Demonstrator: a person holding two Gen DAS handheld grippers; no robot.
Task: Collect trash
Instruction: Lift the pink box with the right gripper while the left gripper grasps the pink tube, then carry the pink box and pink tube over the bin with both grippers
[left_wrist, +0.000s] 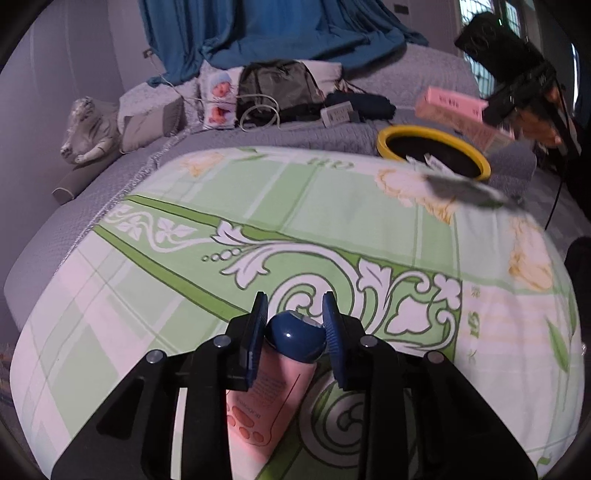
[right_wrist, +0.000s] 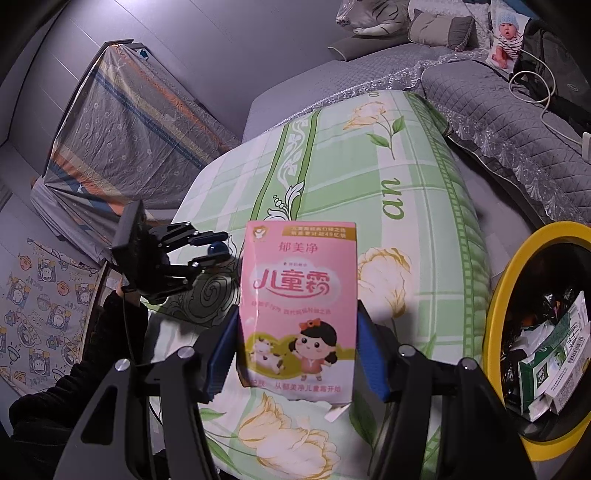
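Note:
My left gripper (left_wrist: 295, 301) is shut on a pink tube (left_wrist: 266, 398); its blue pads press on both sides of the tube's round dark-blue cap (left_wrist: 295, 339), just above the green floral bed cover (left_wrist: 258, 192). The right wrist view shows that gripper (right_wrist: 218, 249) at the left with the cap between its fingers. My right gripper (right_wrist: 297, 321) is shut on a pink cardboard box (right_wrist: 299, 306) with a cartoon girl, held above the cover. Right of it stands a yellow-rimmed black bin (right_wrist: 502, 280) with wrappers and packets inside. The left wrist view shows the box (left_wrist: 454, 107) beyond the bin (left_wrist: 384, 142).
A grey quilt (left_wrist: 332, 133) lies behind the cover, with a dark bag (left_wrist: 280, 88), cables, a power strip (left_wrist: 336, 114), pillows and a plush tiger (left_wrist: 88, 129). A blurred dark scrap (left_wrist: 465, 188) shows at the bin's near rim. A covered rack (right_wrist: 125, 122) stands left of the bed.

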